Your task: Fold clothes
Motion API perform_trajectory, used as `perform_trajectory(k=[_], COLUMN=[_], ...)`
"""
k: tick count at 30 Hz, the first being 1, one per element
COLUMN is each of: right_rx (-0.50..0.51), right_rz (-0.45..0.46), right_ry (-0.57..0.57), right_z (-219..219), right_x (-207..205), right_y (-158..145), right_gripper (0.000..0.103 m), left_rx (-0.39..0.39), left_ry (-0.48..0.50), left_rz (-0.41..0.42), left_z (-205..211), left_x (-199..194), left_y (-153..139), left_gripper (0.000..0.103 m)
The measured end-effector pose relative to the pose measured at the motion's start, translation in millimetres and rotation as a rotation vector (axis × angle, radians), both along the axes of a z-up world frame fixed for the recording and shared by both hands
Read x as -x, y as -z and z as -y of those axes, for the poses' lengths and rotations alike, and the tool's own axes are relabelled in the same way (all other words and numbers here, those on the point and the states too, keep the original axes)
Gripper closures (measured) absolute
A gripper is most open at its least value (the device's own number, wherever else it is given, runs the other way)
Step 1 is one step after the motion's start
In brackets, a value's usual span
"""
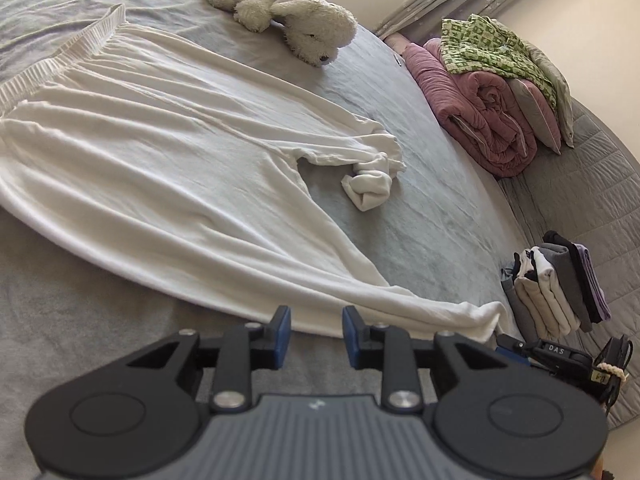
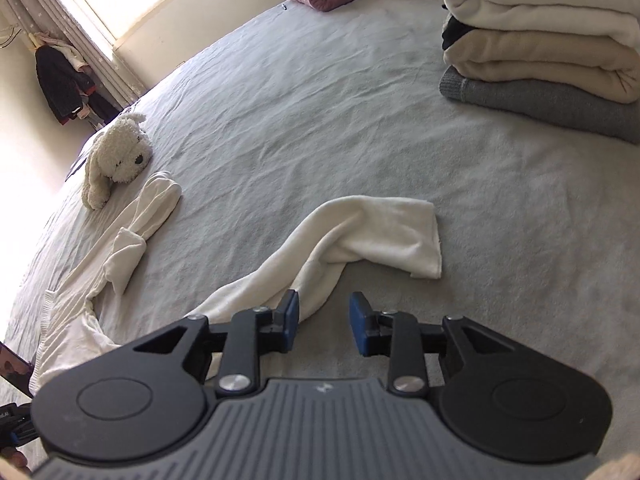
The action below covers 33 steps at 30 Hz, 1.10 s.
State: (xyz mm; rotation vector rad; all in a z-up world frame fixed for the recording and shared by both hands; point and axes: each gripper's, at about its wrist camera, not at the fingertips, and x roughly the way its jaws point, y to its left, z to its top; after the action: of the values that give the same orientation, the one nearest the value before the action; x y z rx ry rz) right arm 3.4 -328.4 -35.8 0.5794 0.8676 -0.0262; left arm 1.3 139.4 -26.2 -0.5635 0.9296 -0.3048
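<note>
A white long-sleeved top (image 1: 152, 152) lies spread flat on the grey bed (image 1: 400, 216), ribbed hem at the far left. One sleeve (image 1: 372, 176) is bunched near the middle; the other sleeve (image 1: 420, 304) stretches toward the near edge. My left gripper (image 1: 316, 338) is open and empty, just short of the top's near edge. My right gripper (image 2: 324, 326) is open and empty, hovering over the near sleeve (image 2: 352, 232), whose cuff lies flat to the right. The bunched sleeve (image 2: 136, 236) shows at the left.
A white plush dog (image 1: 288, 12) lies beyond the top, also in the right wrist view (image 2: 116, 156). A stack of folded clothes (image 1: 560, 284) stands at the right, close in the right wrist view (image 2: 548, 48). Pink and green bedding (image 1: 492, 92) is piled at the bed's far end.
</note>
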Motion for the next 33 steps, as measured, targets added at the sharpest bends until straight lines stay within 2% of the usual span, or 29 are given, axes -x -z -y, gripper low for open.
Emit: perform_trajectory(k=[5,13,17,19,21,23,25,33], right_rx=[-0.141,-0.228,-0.236,-0.236,-0.233,-0.228,-0.222,-0.164], right_rz=[-0.019,0.012,0.033,0.043,0.049,0.055,0.066,0.142], right_ry=[0.010,0.032,0.036,0.038,0.039,0.041,0.054,0.062], right_z=[-7,-23,-33,-36,-39,-41,-41,-43], right_x=[2,4,3,2,0,0,4,32], right_y=[14,21,25,28,30,31,28,-6], right_gripper=[0.069,0.069,0.074,0.080,0.093,0.100,0.100,0.100], left_rx=[-0.043,-0.089,-0.091,-0.076,-0.057,-0.049,-0.056,-0.081], left_ry=[-0.099,-0.347,-0.454,-0.488,-0.511,-0.529,-0.539,-0.587], left_rz=[0.018,0.061,0.061,0.052,0.047,0.048,0.056,0.105], left_z=[-34,-104,-129,-136,-140,-141,-140,-146], left_x=[13,31,32,30,28,26,26,43], left_y=[0,3,9,14,19,22,22,0], left_gripper=[0.076,0.076,0.076,0.076,0.077,0.083,0.103,0.103])
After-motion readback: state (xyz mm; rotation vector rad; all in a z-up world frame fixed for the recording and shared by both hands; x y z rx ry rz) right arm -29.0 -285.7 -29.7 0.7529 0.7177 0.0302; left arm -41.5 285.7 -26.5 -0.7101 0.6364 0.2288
